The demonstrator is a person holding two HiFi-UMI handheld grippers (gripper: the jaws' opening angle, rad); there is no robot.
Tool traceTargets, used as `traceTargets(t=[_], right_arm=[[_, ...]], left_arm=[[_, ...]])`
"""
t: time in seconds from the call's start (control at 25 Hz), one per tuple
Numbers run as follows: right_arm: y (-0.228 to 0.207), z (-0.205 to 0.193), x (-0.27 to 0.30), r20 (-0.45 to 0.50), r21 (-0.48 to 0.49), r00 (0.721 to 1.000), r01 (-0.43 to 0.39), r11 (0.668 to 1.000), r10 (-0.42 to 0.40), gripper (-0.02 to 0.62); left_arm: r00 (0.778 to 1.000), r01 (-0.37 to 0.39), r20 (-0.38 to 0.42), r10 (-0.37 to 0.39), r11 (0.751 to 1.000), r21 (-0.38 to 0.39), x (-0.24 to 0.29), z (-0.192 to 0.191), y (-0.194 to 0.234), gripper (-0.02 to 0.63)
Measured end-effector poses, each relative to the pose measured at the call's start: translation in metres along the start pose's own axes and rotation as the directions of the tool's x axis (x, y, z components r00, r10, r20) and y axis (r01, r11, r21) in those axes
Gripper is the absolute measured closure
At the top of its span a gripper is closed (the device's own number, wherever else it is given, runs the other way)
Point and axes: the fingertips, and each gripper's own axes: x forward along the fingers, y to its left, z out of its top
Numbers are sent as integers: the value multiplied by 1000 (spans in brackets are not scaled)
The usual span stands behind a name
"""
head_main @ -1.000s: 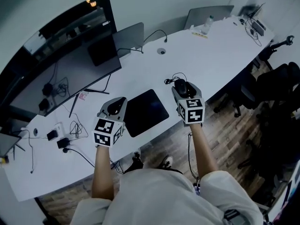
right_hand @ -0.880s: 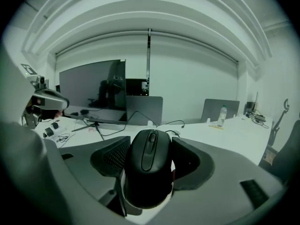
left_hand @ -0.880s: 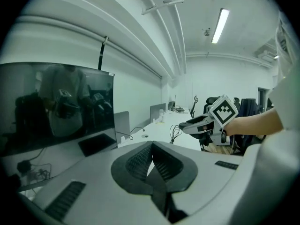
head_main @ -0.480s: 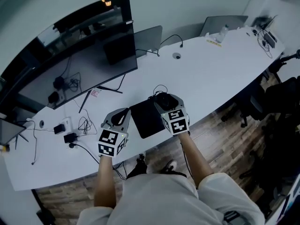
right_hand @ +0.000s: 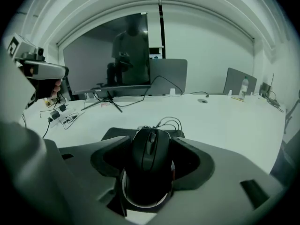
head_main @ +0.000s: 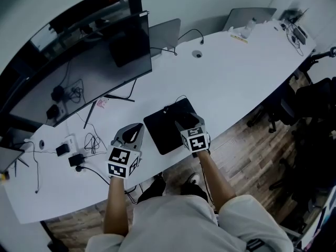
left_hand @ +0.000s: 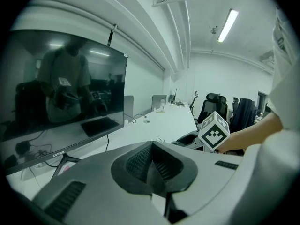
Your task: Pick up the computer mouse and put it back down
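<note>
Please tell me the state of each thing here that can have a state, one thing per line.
mouse: gripped between the jaws of the right tool
right tool: shut on the mouse
left tool: shut, nothing in it
monitor: screen dark
pad: lying flat on the desk
bottle: upright

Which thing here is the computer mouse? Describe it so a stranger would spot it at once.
Start at the long white desk with the big dark monitor; in front of the screen lies a black mouse pad. Over it, the right gripper clasps the computer mouse: small, black, domed, with a scroll wheel and a cable.
</note>
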Motion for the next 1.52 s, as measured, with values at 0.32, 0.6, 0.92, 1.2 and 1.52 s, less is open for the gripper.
traceTargets(t=[0.32,0.6,0.92,1.2,1.52], right_arm=[[-22,-57,19,-123,50,989,87,995,-80,308],[-32,-75,35,-183,65,976,130,989,-116,308],[-39,-62,16,-134,96,985,120,988,-107,298],[-75,-15,-47,-14,96,997,82,992,-81,305],[-175,54,-167,128,196,950,257,946,-284,470]], left_arm=[[992,123,-38,-122,992,24,36,-15,-7,594],[979,194,-67,-191,980,45,56,-23,-17,594],[975,216,-63,-212,975,58,63,-13,-29,594],[979,203,5,-204,975,90,67,41,-46,594],[969,186,130,-212,964,190,65,134,-85,594]])
